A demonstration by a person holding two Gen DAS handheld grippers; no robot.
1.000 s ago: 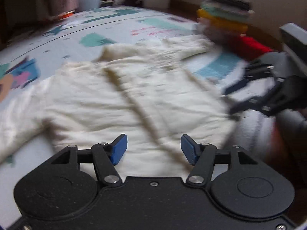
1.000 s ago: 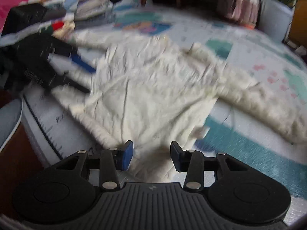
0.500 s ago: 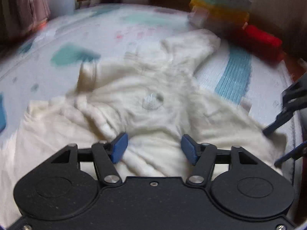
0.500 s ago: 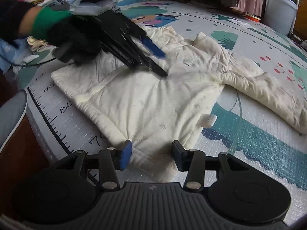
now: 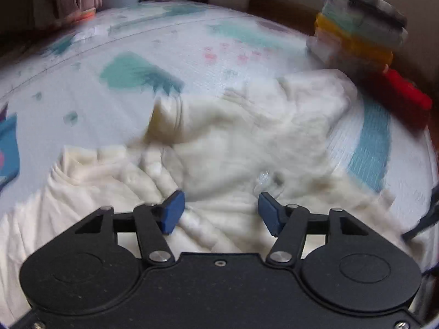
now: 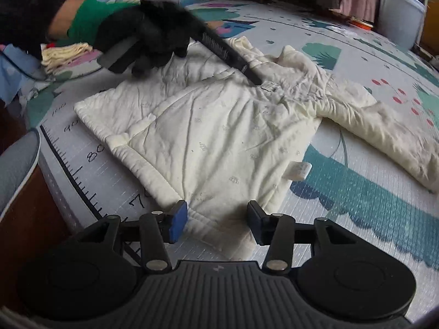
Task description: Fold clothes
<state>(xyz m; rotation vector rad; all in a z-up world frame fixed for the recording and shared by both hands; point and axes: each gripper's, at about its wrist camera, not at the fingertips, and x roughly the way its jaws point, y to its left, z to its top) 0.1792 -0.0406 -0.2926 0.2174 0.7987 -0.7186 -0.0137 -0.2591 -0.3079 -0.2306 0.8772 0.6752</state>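
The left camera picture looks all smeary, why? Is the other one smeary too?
Left wrist view: motion blur smears the cream jacket and the stack of folded clothes; only the left gripper looks sharp. Right wrist view: mostly crisp, only the gloved hand is blurred; the fisheye lens curves the mat.

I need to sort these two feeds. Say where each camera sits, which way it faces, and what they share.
Left wrist: on the left gripper, looking down over the bunched cream jacket toward stacked clothes.
Right wrist: on the right gripper, its jaws opening, over the jacket's hem; the gloved hand shows.
Shared: the jacket, the play mat, each other's gripper.
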